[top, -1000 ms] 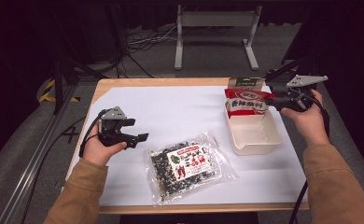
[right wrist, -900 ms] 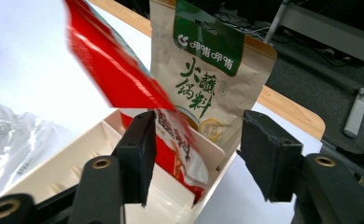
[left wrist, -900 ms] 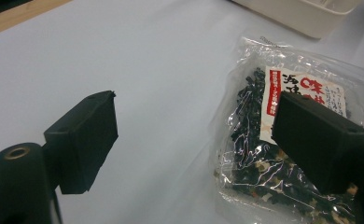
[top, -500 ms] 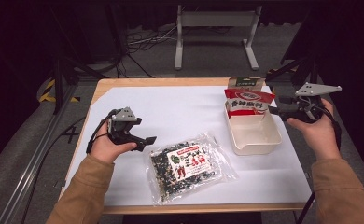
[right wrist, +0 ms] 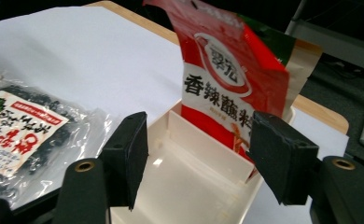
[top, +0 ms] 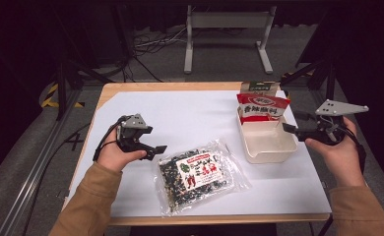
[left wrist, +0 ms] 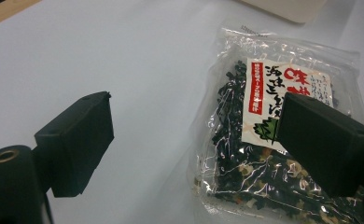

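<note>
A clear bag of dark dried seaweed mix (top: pixel 197 174) (left wrist: pixel 264 140) lies flat at the table's front middle. My left gripper (top: pixel 154 140) (left wrist: pixel 196 100) hovers at its left edge, open; its jaws have just been easing in a touch, with only bare table between them. A red packet (top: pixel 262 107) (right wrist: pixel 227 88) stands upright in the far end of a white tray (top: pixel 278 152) (right wrist: pixel 189 186). My right gripper (top: pixel 291 123) (right wrist: pixel 199 119) sits just right of the tray and points at it, open. Its jaws have just been opening, with nothing held between them.
A green and tan packet (top: pixel 259 87) leans behind the red one. A white sheet (top: pixel 190 118) covers the wooden table; its right edge runs close by my right hand. A metal stand (top: pixel 227 29) and cables lie on the floor beyond.
My right gripper has drawn back to the right, away from the red packet, which stays upright in the tray. The left gripper has edged slightly toward the seaweed bag.
</note>
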The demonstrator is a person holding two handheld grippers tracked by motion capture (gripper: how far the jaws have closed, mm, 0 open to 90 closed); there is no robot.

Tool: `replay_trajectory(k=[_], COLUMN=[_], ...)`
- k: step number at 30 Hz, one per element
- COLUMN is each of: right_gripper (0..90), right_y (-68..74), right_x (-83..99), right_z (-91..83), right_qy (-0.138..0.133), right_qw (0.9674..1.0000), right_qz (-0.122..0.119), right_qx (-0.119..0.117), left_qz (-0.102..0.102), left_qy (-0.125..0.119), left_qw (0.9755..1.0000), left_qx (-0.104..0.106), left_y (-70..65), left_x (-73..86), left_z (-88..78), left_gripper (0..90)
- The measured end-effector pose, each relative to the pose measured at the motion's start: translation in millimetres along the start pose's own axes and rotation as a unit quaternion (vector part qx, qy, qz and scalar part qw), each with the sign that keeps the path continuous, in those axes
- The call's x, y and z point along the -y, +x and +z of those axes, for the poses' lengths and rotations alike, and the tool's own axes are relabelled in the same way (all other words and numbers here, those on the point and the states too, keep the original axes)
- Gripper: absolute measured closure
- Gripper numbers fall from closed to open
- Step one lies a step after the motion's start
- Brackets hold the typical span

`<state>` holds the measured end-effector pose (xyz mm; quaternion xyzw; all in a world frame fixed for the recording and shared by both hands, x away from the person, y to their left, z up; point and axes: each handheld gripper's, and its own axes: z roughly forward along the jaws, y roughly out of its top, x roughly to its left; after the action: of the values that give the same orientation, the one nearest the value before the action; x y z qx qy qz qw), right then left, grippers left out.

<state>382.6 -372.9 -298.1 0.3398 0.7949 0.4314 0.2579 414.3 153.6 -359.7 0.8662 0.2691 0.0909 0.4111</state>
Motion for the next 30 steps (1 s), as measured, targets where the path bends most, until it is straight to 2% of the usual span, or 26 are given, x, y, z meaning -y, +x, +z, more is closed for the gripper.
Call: replay_trajectory(k=[3,5,6,12,15,21,30], right_gripper=[37.6,36.9,36.6,36.5,36.1,36.0,35.5], right_y=[7.6,12.3,14.3,27.0,33.3,42.4,49.2], right_x=[3.3,5.1,5.9,11.0,15.3,22.4,24.1], right_z=[-4.4,-6.2,-6.0,-3.1,-0.3,0.4,-3.3], right_qy=[0.000,-0.005,-0.007,-0.003,-0.003,-0.009,-0.008], right_qw=[1.0000,0.9999,0.9998,0.9996,0.9993,0.9992,0.9992], right_qz=[-0.001,0.000,0.005,0.001,0.003,0.012,0.009], right_qx=[-0.004,-0.011,-0.017,-0.029,-0.038,-0.039,-0.038], left_qz=[0.001,-0.009,-0.012,-0.013,-0.019,-0.013,-0.017], left_qy=[0.008,0.009,0.008,0.006,0.007,0.011,0.029], left_qw=[0.9999,0.9999,0.9999,0.9998,0.9991,0.9991,0.9973], left_qx=[0.008,0.011,0.009,0.017,0.038,0.040,0.065], left_y=[-1.0,-0.6,-0.6,-1.6,-1.4,-1.4,-4.6], left_x=[-0.6,-0.9,-0.8,-0.7,0.5,1.1,0.3], left_z=[2.3,3.7,4.2,3.5,5.1,7.9,25.5], left_gripper=[11.7,11.7,12.0,14.3,21.8,20.7,19.1])
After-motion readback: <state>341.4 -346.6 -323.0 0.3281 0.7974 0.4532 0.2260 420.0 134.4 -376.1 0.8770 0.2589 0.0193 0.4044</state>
